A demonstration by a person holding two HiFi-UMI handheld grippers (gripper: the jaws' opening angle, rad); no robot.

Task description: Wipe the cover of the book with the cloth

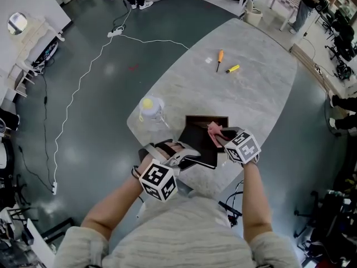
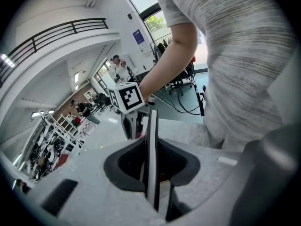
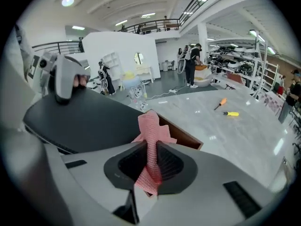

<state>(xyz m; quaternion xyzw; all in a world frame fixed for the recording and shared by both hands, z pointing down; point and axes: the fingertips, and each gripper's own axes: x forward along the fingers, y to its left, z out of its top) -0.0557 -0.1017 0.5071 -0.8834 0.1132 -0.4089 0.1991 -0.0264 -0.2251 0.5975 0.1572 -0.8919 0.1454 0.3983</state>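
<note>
1. Currently the book [image 1: 199, 143] lies at the near end of the table [image 1: 251, 94], just in front of the person. Its dark cover faces up, and a brown edge shows along the far side.
2. From the right gripper view the cover [image 3: 94, 117] is a broad dark slab. The brown edge [image 3: 181, 133] shows at its right.
3. The pink cloth [image 1: 215, 132] is bunched over the right part of the cover. Whether it presses on the cover cannot be told.
4. The right gripper [image 1: 219, 137] is closed on the cloth [image 3: 149, 149]. A fold is pinched between the pads, with the loose end standing up beyond the jaws.
5. The left gripper [image 1: 184, 156] clamps the book at its near left edge. In its own view the jaws are closed on a thin board seen edge-on [image 2: 152, 140]. The right gripper's marker cube is in sight beyond it.
6. The right gripper view shows the left gripper [image 3: 66, 79] sitting on the far side of the cover.
7. A clear bottle [image 1: 151, 108] with a yellow top stands on the table just beyond the book, to the left.
8. An orange screwdriver [image 1: 220, 59] and a yellow screwdriver [image 1: 232, 68] lie near each other mid-table, well apart from the book.
9. A white cable [image 1: 83, 80] trails over the grey floor [image 1: 111, 66] left of the table.
</note>
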